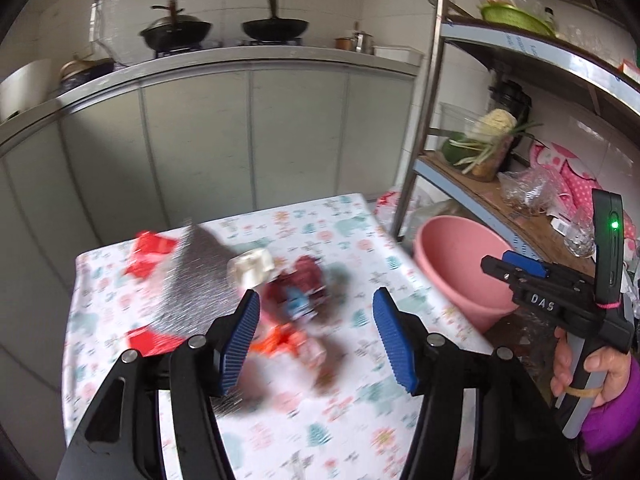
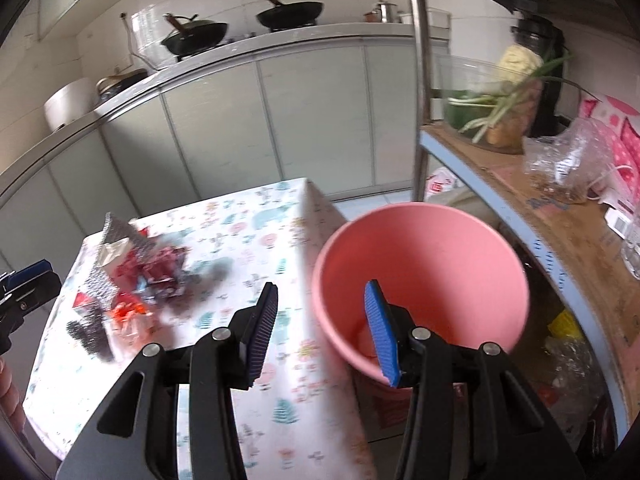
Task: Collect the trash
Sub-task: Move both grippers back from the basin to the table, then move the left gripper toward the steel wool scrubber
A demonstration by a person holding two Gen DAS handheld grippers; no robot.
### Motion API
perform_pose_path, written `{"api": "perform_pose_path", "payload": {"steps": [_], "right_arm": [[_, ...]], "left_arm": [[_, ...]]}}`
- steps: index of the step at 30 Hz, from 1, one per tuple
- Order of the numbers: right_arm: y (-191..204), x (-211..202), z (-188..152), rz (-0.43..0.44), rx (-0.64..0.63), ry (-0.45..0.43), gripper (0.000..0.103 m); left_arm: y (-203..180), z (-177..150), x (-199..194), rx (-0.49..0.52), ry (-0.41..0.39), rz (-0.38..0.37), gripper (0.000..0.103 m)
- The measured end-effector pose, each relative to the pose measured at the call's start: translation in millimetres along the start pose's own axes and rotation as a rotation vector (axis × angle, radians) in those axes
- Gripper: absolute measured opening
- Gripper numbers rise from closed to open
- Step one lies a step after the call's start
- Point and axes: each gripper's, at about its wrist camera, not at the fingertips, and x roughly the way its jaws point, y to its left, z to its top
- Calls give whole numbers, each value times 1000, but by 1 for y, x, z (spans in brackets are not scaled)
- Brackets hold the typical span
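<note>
Both claws gape empty: the left gripper [image 1: 316,336] over the wrappers [image 1: 296,300] mid-frame, the right gripper [image 2: 320,328] before the pink bucket [image 2: 440,248] at centre right.

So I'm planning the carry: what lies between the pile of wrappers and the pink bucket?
In the right wrist view, only bare patterned tablecloth lies between the wrapper pile and the pink bucket, then the table's edge. The bucket stands beside it.
</note>
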Motion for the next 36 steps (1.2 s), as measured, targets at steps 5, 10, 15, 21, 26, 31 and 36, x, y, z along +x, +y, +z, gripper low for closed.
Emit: {"api": "perform_pose_path", "payload": {"steps": [5, 10, 15, 21, 26, 31, 36], "right_arm": [[24, -1, -6, 56, -35, 17, 46], [49, 3, -15, 108, -72, 53, 46], [70, 10, -21, 147, -102, 86, 46], [95, 20, -30, 201, -141, 139, 46], [114, 28, -32, 263, -173, 179, 46], [136, 38, -30, 319, -213, 207, 47], [155, 55, -27, 346, -233, 243, 54]], "left_arm": [[33, -27, -21, -40, 13, 42, 58], [57, -60, -28, -69, 74, 81, 58], [74, -84, -23, -120, 132, 91, 58], [80, -91, -8, -137, 166, 79, 58], [85, -79, 7, -152, 166, 65, 58], [91, -67, 31, -163, 189, 76, 58], [98, -68, 56, -171, 244, 98, 58]]}}
